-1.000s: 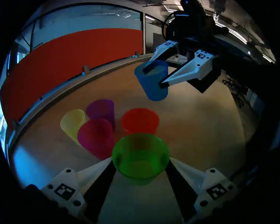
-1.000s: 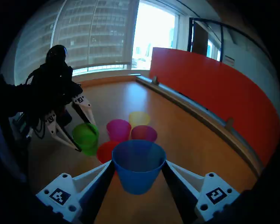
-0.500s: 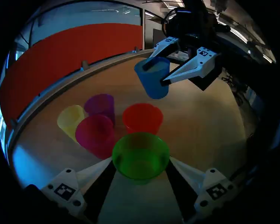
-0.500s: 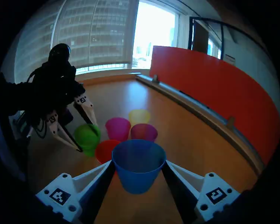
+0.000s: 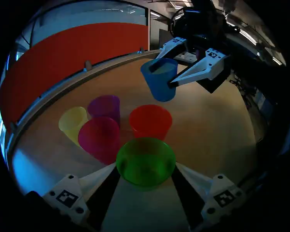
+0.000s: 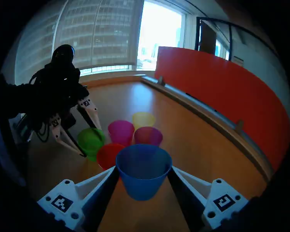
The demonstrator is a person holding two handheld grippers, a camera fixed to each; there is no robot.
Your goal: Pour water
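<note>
My left gripper (image 5: 145, 172) is shut on a green cup (image 5: 145, 161), held upright low over the wooden table (image 5: 207, 123). Just beyond it stand a red cup (image 5: 150, 121), a magenta cup (image 5: 99, 138), a purple cup (image 5: 104, 108) and a yellow cup (image 5: 72, 123). Farther off, the right gripper (image 5: 166, 75) holds a blue cup (image 5: 159, 79) in the air above the red cup. In the right gripper view, my right gripper (image 6: 144, 181) is shut on that blue cup (image 6: 143, 170), upright, with the red cup (image 6: 107, 155) just behind it and the green cup (image 6: 90, 142) in the left gripper (image 6: 85, 145).
A red partition (image 5: 67, 58) runs along the table's far edge behind a raised rail (image 5: 87, 73). A person in dark clothing (image 6: 52, 96) holds the left gripper. Bright windows (image 6: 160, 34) lie beyond. Bare wood lies to the right of the cups (image 6: 207, 150).
The red cup and the cluster sit closer and lower relative to the blue cup in the left gripper view; the blue cup has edged over the red cup. Both grips are unchanged.
</note>
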